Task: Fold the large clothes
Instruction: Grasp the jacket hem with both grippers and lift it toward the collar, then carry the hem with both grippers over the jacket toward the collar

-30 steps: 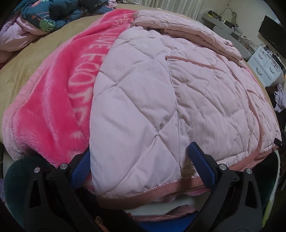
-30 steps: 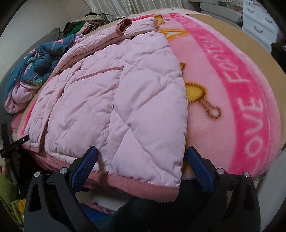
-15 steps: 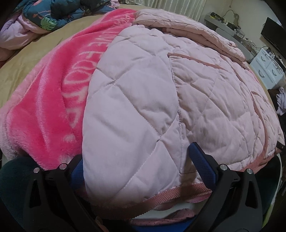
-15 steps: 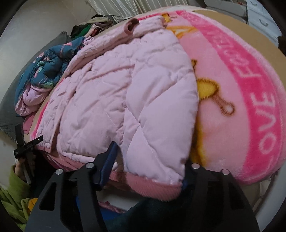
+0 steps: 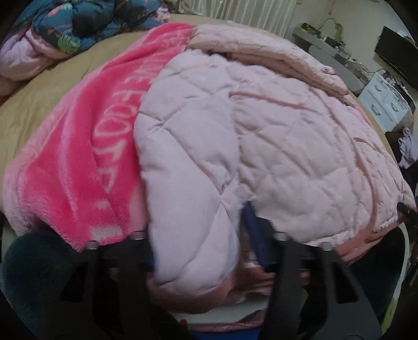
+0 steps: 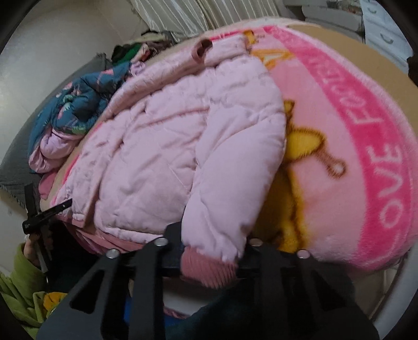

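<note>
**fold_fan:** Two grippers on one coat, that's what we've got. The pink quilted jacket point(image 5: 274, 146) is spread flat over the fuzzy pink blanket point(image 5: 70, 167) with the white lettering, hem towards us, collar end at the far side. Our left gripper point(image 5: 198, 251) has a bunched-up lump of the hem corner between its jaws, and they're closing in on it right now. Picture's pretty smeared there, but the padding bulges out between the black arms, and the blue pad point(image 5: 254, 227) on one finger is pushed right into the fabric.

**umi_newbie:** And the other side?

**fold_fan:** Our right gripper point(image 6: 211, 251) is clamped tight on the opposite hem corner, right at the darker pink ribbed cuff band point(image 6: 206, 269). The quilting puffs up above the jaws and the ribbed edge hangs out below them. In the right wrist view the jacket point(image 6: 167, 157) covers the left half of the blanket point(image 6: 352, 183), next to the yellow cartoon print.

**umi_newbie:** Anything else on the bed?

**fold_fan:** We see a crumpled blue patterned jacket point(image 5: 78, 23) heaped at the far corner, well away from ours, and white drawers point(image 5: 386, 104) off to the side of the bed. A green sleeve point(image 6: 18, 287) shows at the edge of the right view.
</note>
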{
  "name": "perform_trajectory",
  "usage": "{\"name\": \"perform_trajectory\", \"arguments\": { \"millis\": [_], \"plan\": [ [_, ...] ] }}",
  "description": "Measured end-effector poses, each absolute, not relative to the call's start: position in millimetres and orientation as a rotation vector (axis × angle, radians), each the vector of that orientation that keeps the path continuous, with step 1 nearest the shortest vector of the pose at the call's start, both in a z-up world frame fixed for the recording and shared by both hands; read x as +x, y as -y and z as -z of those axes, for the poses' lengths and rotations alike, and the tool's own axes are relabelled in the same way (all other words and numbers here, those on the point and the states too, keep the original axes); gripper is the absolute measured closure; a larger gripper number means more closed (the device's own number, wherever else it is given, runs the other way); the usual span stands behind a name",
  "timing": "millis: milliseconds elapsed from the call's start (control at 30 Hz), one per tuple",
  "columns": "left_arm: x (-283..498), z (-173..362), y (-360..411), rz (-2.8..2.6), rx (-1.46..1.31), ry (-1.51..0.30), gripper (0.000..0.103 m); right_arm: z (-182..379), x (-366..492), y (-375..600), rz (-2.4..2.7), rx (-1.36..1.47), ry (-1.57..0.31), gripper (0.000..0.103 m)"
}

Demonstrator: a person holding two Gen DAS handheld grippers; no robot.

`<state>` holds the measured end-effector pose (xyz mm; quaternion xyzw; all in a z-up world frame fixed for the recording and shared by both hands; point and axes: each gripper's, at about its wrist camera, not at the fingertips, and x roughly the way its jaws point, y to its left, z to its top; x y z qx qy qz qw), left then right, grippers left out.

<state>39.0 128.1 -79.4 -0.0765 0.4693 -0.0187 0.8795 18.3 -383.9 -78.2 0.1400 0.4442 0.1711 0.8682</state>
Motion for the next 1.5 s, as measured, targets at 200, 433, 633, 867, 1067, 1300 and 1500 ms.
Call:
{"name": "perform_trajectory", "arguments": {
  "millis": [200,433,633,867,1067,1300,1500],
  "plan": [
    [38,60,-127,0.068,-0.155,-0.919,0.090,49,17,385,-0.379,0.321,-0.809,0.089],
    [45,25,-116,0.094,-0.117,-0.812,0.094,25,29,386,-0.377,0.346,-0.741,0.089],
    [60,0,-110,0.096,-0.116,-0.746,0.094,5,44,385,-0.387,0.350,-0.693,0.089],
    [77,-21,-108,0.093,-0.120,-0.695,0.094,-14,62,387,-0.390,0.355,-0.635,0.089],
    [96,-38,-107,0.099,-0.122,-0.654,0.094,-26,80,387,-0.376,0.354,-0.611,0.089],
    [121,-55,-110,0.095,-0.144,-0.623,0.094,-37,105,394,-0.357,0.382,-0.596,0.090],
    [142,-70,-117,0.091,-0.154,-0.589,0.094,-56,123,393,-0.347,0.367,-0.572,0.090]
  ]
}}
